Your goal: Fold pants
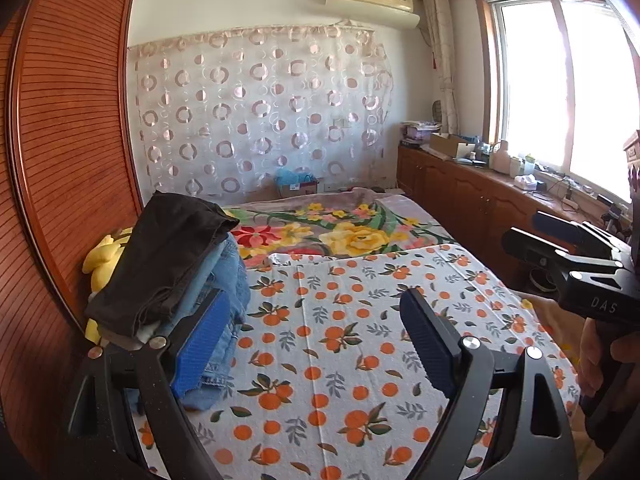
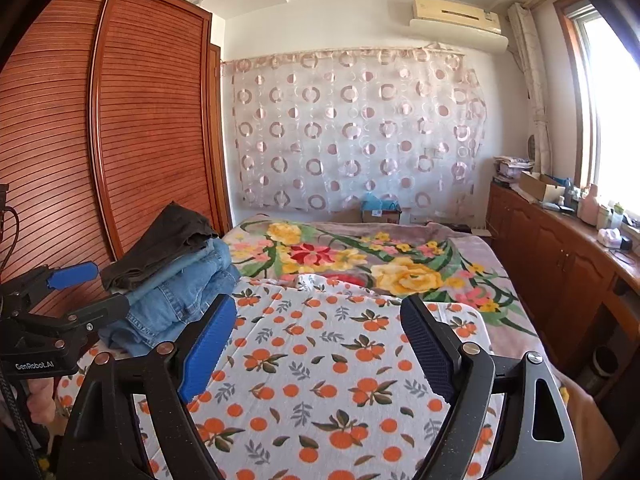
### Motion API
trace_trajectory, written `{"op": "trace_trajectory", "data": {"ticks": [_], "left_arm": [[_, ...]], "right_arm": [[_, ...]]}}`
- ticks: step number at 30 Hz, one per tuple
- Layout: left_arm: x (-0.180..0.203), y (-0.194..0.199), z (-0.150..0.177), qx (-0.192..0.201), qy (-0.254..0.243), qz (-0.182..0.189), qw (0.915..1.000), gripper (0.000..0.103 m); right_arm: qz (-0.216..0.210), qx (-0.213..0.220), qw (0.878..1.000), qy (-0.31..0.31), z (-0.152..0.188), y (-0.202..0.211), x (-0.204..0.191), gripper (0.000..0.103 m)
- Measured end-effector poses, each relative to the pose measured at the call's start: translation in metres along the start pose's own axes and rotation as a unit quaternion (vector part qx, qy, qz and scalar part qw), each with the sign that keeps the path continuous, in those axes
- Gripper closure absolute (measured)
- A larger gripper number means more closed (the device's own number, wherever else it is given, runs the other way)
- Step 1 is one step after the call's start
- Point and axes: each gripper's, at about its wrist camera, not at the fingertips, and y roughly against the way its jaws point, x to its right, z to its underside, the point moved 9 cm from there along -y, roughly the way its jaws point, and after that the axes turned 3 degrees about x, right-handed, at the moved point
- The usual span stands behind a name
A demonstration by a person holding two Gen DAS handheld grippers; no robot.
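Observation:
A stack of folded pants sits at the bed's left edge by the wardrobe: dark brown pants (image 1: 168, 256) (image 2: 168, 240) on top of folded blue jeans (image 1: 228, 280) (image 2: 188, 292). My left gripper (image 1: 316, 340) is open and empty above the orange-print cloth (image 1: 360, 340), its left finger just in front of the stack. It also shows in the right wrist view (image 2: 80, 292). My right gripper (image 2: 320, 344) is open and empty over the same cloth (image 2: 320, 380), to the right of the stack. It shows at the right edge of the left wrist view (image 1: 560, 244).
A floral blanket (image 1: 340, 228) (image 2: 360, 256) covers the far half of the bed. A slatted wooden wardrobe (image 1: 68, 140) (image 2: 120, 140) stands close on the left. Low wooden cabinets (image 1: 460, 188) (image 2: 560, 260) with clutter run under the window on the right. A yellow plush (image 1: 100, 256) lies behind the stack.

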Motion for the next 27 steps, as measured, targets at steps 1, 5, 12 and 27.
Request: {"op": "trace_trajectory", "data": {"ticks": [1, 5, 12, 27], "left_arm": [[0.001, 0.004, 0.001, 0.002, 0.001, -0.002, 1.0, 0.016], [0.005, 0.017, 0.003, 0.007, -0.001, -0.01, 0.9999, 0.016], [0.007, 0.038, 0.0, 0.018, 0.003, -0.018, 0.9997, 0.016], [0.007, 0.067, 0.009, 0.024, 0.004, -0.023, 0.9994, 0.016]], "right_arm": [[0.002, 0.002, 1.0, -0.001, 0.002, 0.005, -0.001, 0.017], [0.006, 0.005, 1.0, -0.009, 0.011, 0.019, -0.001, 0.017], [0.015, 0.014, 1.0, -0.018, 0.018, 0.041, 0.001, 0.017], [0.028, 0.029, 0.999, -0.017, 0.027, 0.059, 0.002, 0.017]]}}
